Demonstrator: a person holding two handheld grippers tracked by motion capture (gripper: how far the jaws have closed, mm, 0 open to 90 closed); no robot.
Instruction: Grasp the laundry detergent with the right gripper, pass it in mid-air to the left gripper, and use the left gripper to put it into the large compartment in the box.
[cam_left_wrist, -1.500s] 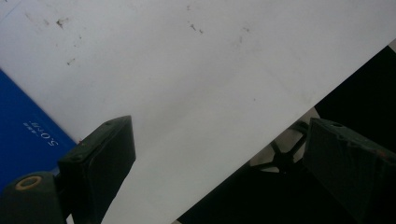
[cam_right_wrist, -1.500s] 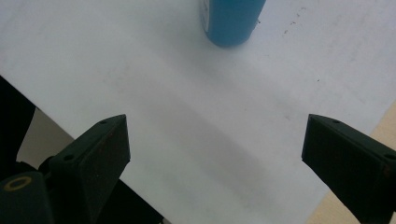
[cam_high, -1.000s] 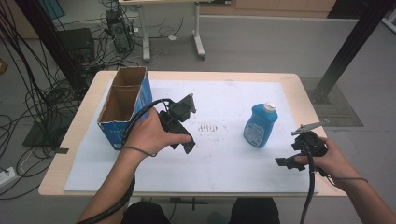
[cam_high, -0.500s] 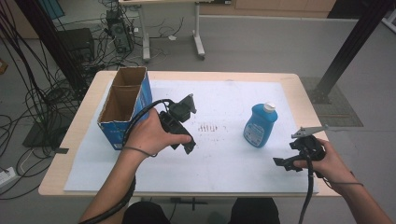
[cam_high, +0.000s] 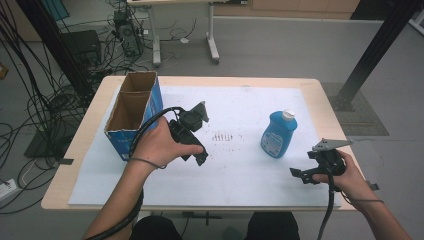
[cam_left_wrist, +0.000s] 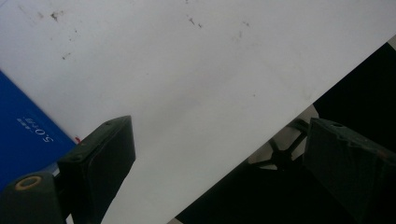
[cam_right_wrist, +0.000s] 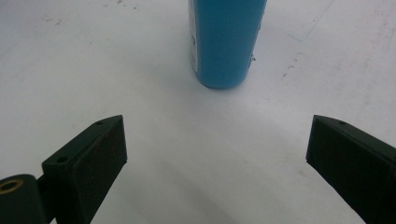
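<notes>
We see a blue bottle (cam_high: 278, 135) with a white cap standing upright on the white sheet (cam_high: 250, 170) that covers the worktop (cam_high: 320, 90). Its body is a smooth, bright blue plastic, flattened and rounded at the shoulders, with a pale label on its side. The right tongs (cam_high: 300, 175) sit near it, jaws wide apart with the bottle's base ahead of them. The left tongs (cam_high: 200, 135) are also spread with nothing between them, just beside the open cardboard box (cam_high: 132, 112).
</notes>
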